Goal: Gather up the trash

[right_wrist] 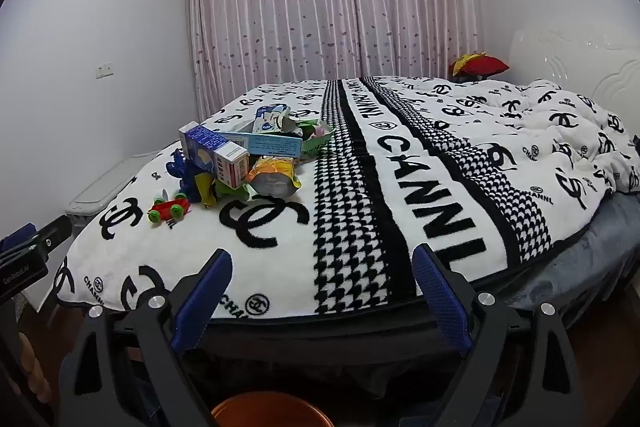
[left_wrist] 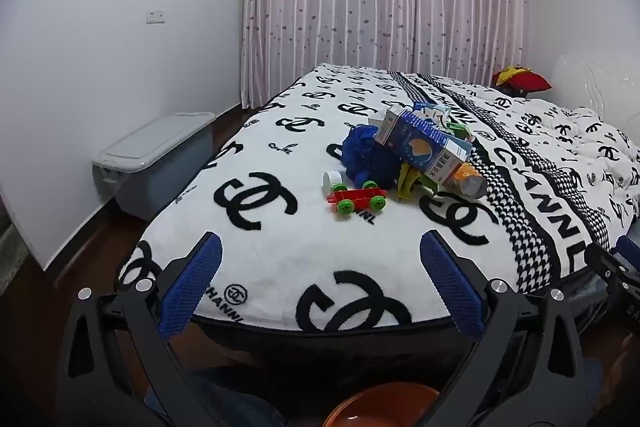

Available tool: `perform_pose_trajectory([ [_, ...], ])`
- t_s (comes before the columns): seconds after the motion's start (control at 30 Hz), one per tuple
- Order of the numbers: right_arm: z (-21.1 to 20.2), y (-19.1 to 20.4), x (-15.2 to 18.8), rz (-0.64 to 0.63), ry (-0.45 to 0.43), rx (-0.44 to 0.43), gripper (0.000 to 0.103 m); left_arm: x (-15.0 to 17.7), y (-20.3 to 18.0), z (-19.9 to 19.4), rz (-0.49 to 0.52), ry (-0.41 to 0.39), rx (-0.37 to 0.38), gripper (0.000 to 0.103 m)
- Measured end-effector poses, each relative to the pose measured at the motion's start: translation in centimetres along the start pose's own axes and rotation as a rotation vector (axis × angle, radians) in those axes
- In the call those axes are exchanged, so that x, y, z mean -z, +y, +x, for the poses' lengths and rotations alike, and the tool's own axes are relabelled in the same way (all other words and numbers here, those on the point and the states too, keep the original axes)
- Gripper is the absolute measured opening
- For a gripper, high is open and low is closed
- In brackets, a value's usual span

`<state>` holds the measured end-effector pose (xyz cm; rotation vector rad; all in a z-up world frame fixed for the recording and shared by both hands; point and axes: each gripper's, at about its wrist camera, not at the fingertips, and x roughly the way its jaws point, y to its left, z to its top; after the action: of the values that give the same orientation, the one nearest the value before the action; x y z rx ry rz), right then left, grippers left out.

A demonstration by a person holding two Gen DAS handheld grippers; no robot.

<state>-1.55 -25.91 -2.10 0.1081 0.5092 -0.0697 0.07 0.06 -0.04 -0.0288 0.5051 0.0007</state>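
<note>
Trash pile (left_wrist: 420, 151) | on the blanket (left_wrist: 280, 247), beyond our left gripper (left_wrist: 320, 259) and right gripper (right_wrist: 322, 267) | both jaws wide, empty | we judge the cartons light, crushable; pinch flat sides.

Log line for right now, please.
phase: approach | left gripper: open, empty | right gripper: open, empty | trash pile: untouched on bed
</note>
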Motion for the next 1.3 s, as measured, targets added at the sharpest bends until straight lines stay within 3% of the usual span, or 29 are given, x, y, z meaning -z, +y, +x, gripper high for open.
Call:
perform_pose_trajectory([
  [1.3, -0.4, -0.2, -0.2, -0.001, -0.003, 0.011, 0.090, 0.7, 0.0, 0.7, 0.001, 0.064, -0.003, 0.097],
])
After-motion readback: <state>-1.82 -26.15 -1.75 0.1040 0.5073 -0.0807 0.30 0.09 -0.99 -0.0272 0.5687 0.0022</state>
